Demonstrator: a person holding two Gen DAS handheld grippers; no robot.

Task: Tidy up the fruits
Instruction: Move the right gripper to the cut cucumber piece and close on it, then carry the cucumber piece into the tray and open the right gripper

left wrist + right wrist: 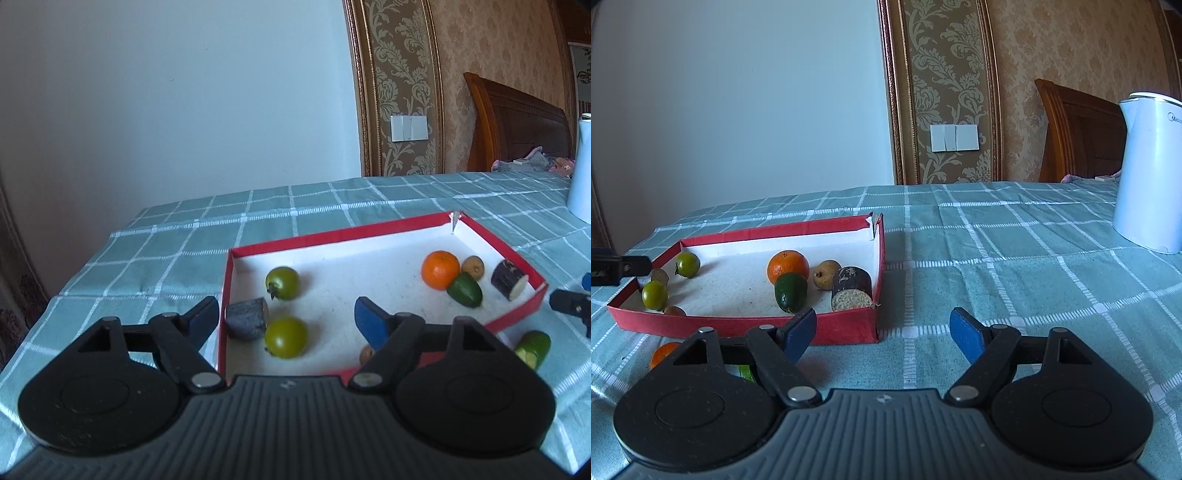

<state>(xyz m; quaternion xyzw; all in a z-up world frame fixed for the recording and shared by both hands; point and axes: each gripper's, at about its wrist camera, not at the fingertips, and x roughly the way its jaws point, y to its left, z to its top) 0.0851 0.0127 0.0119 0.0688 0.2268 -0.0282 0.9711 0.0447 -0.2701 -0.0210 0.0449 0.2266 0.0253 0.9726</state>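
Observation:
A red shallow box (295,242) (768,230) with a white floor holds two green tomatoes (286,336) (282,282), a grey stub (246,319), an orange (441,269) (788,266), a dark green fruit (464,290) (790,291), brown small fruits (472,266) (826,274) and a dark cut stub (509,278) (852,288). My left gripper (286,319) is open and empty over the box's near left part. My right gripper (882,328) is open and empty above the cloth, right of the box. A second orange (663,353) and a green cut piece (533,348) lie outside the box.
The table wears a teal checked cloth (1015,258). A white kettle (1150,170) stands at the far right. The table's left edge (55,291) drops off near the wall. A wooden headboard (517,122) is behind.

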